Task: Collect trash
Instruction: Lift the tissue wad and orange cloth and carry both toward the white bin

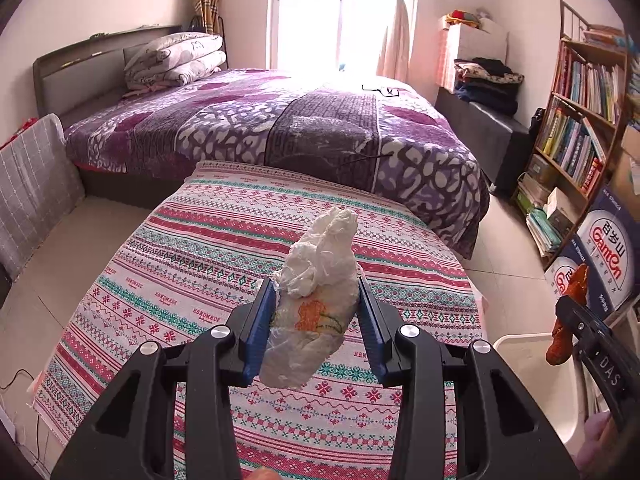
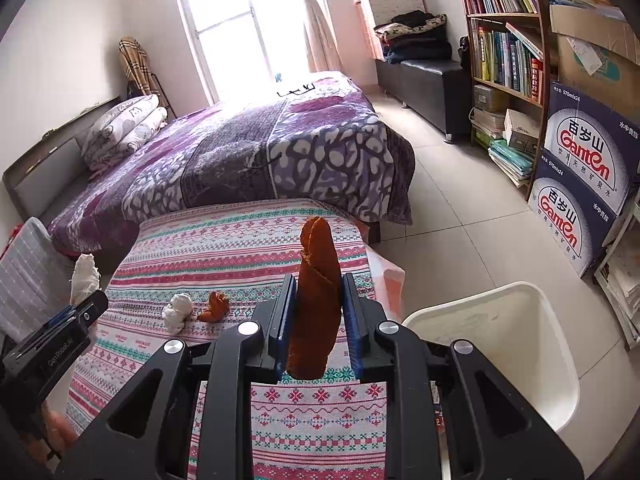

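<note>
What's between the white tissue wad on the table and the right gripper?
A small orange peel scrap beside the crumpled white tissue wad; otherwise bare striped cloth, per right wrist view.

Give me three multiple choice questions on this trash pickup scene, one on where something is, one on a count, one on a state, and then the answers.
1. Where is the white bin?
A. on the bed
B. on the floor to the right of the striped cloth
C. on the bookshelf

2. How many loose scraps lie on the striped cloth in the right wrist view?
A. none
B. two
C. five

3. What is the left claw doing?
A. hanging open with nothing in it
B. lying inside the bin
C. clamped on a white crumpled wad

Answers:
1 B, the bin stands on the tiles beside the cloth's right edge.
2 B, a small white wad and an orange scrap lie there.
3 C, its blue pads press both sides of the wad.
</note>
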`<state>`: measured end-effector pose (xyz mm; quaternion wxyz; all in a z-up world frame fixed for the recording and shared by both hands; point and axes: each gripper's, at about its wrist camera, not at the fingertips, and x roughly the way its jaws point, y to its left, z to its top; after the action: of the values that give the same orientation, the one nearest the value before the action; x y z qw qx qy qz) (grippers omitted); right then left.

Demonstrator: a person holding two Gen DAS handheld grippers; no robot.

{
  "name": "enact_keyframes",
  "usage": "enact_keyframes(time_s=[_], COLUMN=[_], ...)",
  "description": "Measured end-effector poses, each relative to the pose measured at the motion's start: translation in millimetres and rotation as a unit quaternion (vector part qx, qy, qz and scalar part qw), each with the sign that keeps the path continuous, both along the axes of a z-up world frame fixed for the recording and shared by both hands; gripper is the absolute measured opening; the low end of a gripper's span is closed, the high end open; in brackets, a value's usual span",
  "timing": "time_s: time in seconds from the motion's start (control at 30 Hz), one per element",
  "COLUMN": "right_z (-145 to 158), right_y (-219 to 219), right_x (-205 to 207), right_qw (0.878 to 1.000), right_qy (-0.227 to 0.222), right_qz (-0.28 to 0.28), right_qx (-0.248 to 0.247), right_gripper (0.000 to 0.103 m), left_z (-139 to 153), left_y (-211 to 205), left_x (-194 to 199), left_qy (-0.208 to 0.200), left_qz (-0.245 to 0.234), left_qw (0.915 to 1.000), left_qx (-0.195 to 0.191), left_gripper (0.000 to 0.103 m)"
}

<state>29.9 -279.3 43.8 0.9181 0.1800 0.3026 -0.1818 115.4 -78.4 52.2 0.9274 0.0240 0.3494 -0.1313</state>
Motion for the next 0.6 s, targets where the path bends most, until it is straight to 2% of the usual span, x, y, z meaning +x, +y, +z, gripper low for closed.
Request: enact_keyframes(time_s=[0.6], right_z=[-7.3], right_y=[-44.9], right_x=[-27.2], right_qw=[0.998], right_qy=[0.019], right_qz=[-0.064], right_qx=[0.002], right_gripper=[0.023], left_z=[-8.3], left_y=[-46.7], left_x=[-20.6], left_qy=[0.011], left_qz=[-0.057], left_qw=[0.9983], left_qx=[0.004], left_gripper=[0.041])
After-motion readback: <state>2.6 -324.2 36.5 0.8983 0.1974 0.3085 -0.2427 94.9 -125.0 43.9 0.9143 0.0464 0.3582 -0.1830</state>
